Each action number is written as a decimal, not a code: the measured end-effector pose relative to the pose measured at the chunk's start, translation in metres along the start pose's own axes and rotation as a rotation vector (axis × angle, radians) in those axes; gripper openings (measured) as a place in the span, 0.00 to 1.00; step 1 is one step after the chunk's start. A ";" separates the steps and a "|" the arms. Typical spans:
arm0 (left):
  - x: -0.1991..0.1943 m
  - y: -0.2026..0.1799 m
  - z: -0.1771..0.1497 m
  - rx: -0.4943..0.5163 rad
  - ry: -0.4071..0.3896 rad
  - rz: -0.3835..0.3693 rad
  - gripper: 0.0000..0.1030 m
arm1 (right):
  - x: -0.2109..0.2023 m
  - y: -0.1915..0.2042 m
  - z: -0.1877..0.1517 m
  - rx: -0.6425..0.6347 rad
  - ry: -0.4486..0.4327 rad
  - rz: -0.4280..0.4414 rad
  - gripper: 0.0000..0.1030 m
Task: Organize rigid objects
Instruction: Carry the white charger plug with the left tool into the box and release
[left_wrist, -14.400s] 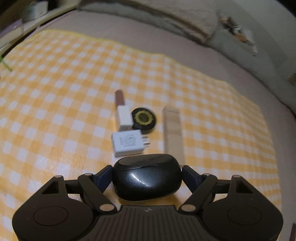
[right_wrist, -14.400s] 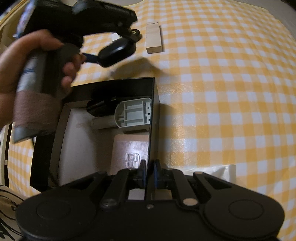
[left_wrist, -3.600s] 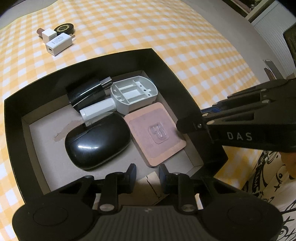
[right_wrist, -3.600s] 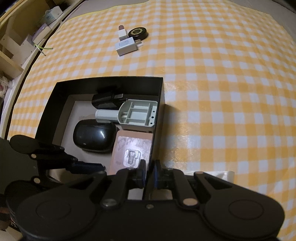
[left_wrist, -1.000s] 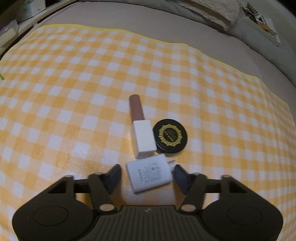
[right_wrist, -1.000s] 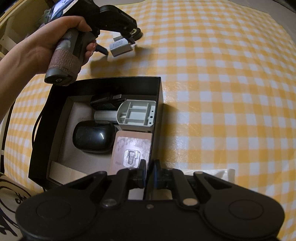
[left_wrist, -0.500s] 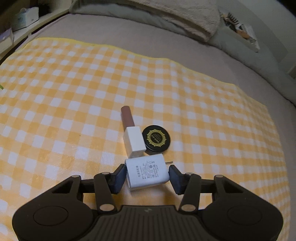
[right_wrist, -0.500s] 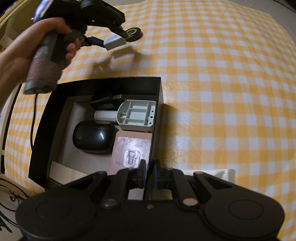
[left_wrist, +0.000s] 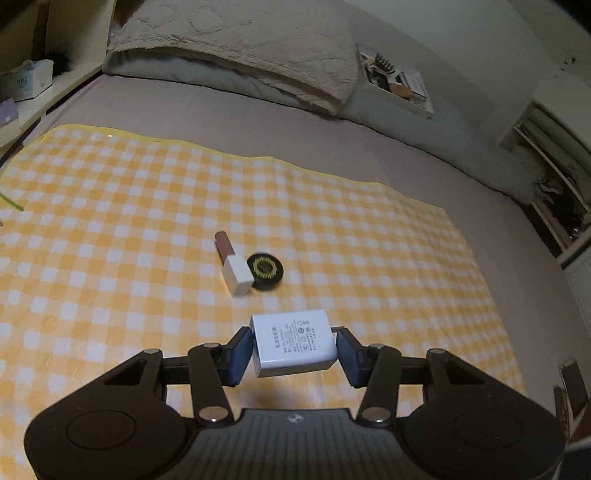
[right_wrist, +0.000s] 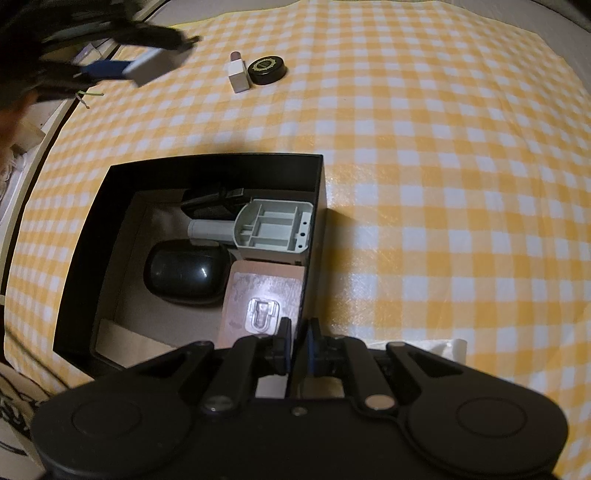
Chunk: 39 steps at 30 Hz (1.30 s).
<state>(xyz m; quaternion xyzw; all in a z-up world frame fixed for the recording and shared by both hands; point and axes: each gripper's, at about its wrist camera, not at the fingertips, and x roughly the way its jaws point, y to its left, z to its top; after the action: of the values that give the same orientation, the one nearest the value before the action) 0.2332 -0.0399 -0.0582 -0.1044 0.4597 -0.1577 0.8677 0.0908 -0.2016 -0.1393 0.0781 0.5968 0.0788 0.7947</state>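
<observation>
My left gripper (left_wrist: 293, 350) is shut on a white charger plug (left_wrist: 293, 345) and holds it above the checked cloth; it also shows in the right wrist view (right_wrist: 151, 66), blurred, at the top left. A white-capped brown tube (left_wrist: 231, 267) and a black round tin (left_wrist: 265, 271) lie together on the cloth ahead. My right gripper (right_wrist: 297, 341) is shut on the right wall of a black box (right_wrist: 319, 192). Inside lie a black case (right_wrist: 184, 271), a grey plastic tray (right_wrist: 273, 229), a pink pad (right_wrist: 262, 291) and a black plug (right_wrist: 210, 201).
The yellow checked cloth (left_wrist: 110, 240) covers a grey bed. A pillow (left_wrist: 240, 55) lies at the far end. Shelves stand at the right (left_wrist: 554, 166) and left (left_wrist: 22, 85). A white plastic scrap (right_wrist: 450, 349) lies beside the box.
My left gripper closed on the charger plug and lifted it up and back from the tube and tin. My right gripper has stayed on the box wall.
</observation>
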 end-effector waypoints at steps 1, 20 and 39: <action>-0.006 0.000 -0.005 0.004 -0.002 -0.006 0.49 | 0.000 0.001 0.001 -0.002 0.000 -0.004 0.08; -0.030 0.005 -0.097 0.066 0.130 0.055 0.47 | 0.000 0.004 0.001 -0.011 -0.006 -0.025 0.07; -0.017 0.008 -0.088 0.034 0.084 0.115 0.63 | -0.001 0.002 -0.001 -0.011 -0.009 -0.030 0.07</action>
<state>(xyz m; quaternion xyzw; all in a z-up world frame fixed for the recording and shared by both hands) 0.1521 -0.0289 -0.0966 -0.0563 0.4984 -0.1197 0.8568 0.0897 -0.1995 -0.1382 0.0652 0.5938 0.0699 0.7989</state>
